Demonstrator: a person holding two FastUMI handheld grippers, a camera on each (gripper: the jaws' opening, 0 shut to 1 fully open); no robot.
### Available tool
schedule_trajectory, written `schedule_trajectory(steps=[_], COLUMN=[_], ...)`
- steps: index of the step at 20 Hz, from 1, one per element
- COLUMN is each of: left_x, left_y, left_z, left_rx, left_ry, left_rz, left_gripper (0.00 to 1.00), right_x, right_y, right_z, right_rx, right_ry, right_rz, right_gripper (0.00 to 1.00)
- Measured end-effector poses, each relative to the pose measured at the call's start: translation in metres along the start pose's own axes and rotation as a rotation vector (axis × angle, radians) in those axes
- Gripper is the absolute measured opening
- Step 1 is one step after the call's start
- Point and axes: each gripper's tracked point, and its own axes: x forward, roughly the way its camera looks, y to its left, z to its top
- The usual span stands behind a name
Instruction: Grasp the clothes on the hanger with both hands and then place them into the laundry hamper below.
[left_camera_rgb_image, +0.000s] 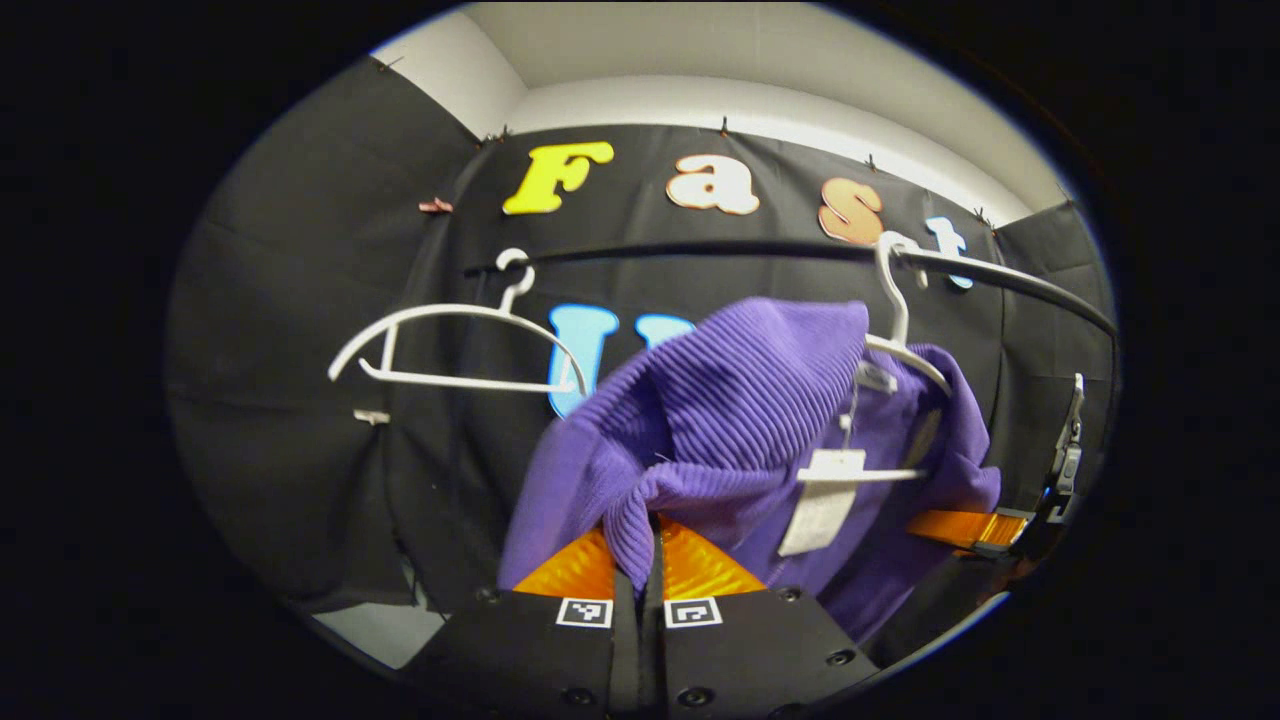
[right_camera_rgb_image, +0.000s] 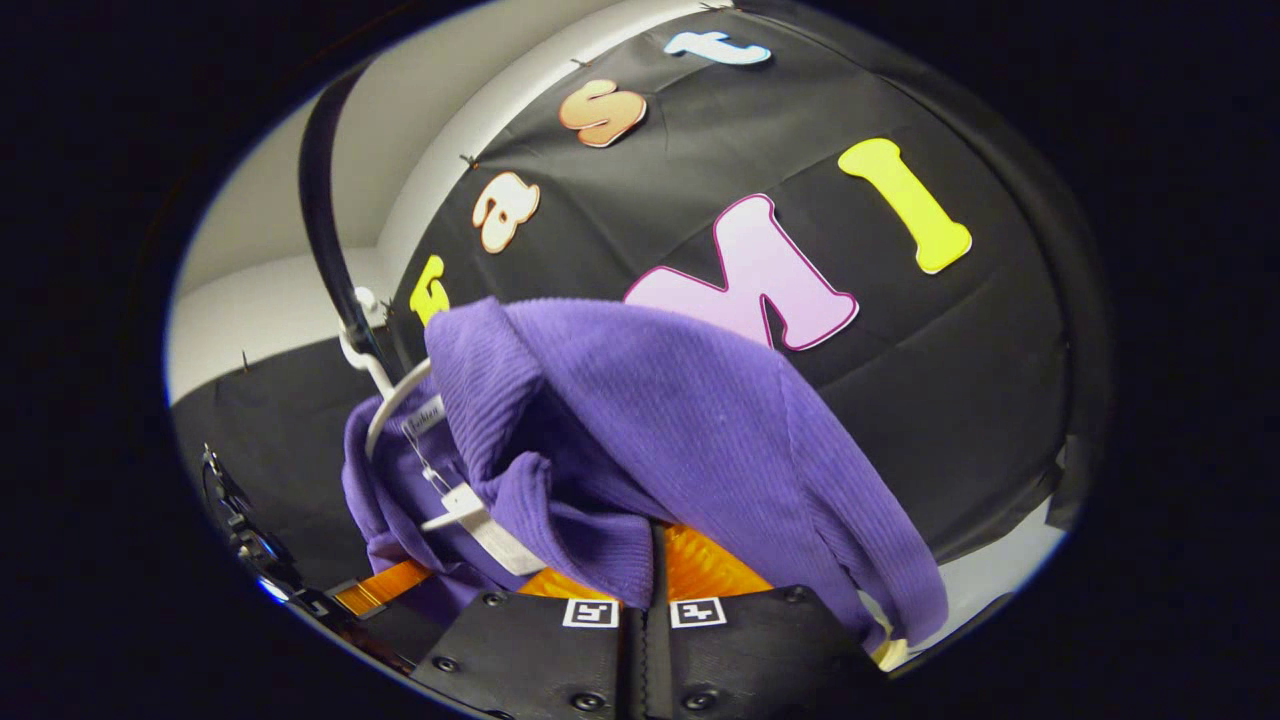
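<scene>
Under the black rail (left_camera_rgb_image: 760, 250), both my grippers (left_camera_rgb_image: 640, 570) (right_camera_rgb_image: 655, 565) pinch the purple ribbed knit sweater (left_camera_rgb_image: 740, 400) shut; next, lift it off the white plastic hanger (left_camera_rgb_image: 905, 345).

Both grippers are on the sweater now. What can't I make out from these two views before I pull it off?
- White hanger: its right arm is hidden inside the purple sweater, left gripper view.
- Hang tag: print too small to make out.
- Left gripper fingertips: buried in a fabric fold.
- Right gripper fingertips: likewise covered, right gripper view.
- Sweater hem: cut off by the lower edge.
</scene>
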Motion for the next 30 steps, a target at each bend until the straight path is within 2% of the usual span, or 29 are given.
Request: schedule_trajectory(steps=[2,4,7,11,15,19,23,30], left_x=[0.003,0.006,0.016,0.03,0.056,0.088,0.097,0.104], left_y=[0.017,0.03,0.036,0.047,0.054,0.062,0.048,0.04], left_z=[0.018,0.031,0.044,0.069,0.088,0.065,0.034,-0.018], left_rx=[0.008,0.032,0.075,0.126,0.133,0.076,0.079,-0.017], left_ry=[-0.044,-0.079,-0.117,-0.179,-0.207,-0.127,-0.081,0.007], left_rz=[0.05,0.083,0.098,0.114,0.093,0.029,-0.027,-0.074], left_gripper=[0.05,0.05,0.03,0.03,0.03,0.04,0.05,0.05], right_x=[-0.004,-0.004,0.004,0.004,0.014,0.015,0.021,0.038], right_y=[0.0,0.008,0.01,0.022,0.025,0.034,0.01,-0.048], right_z=[0.015,0.027,0.044,0.075,0.097,0.133,0.147,0.153], right_rx=[0.07,0.182,0.375,0.548,0.679,0.811,0.871,0.911], right_ry=[-0.018,-0.009,0.023,0.07,0.106,0.099,0.059,-0.004], right_rz=[0.047,0.13,0.236,0.369,0.448,0.574,0.57,0.471], right_gripper=[0.04,0.04,0.04,0.04,0.04,0.04,0.04,0.03])
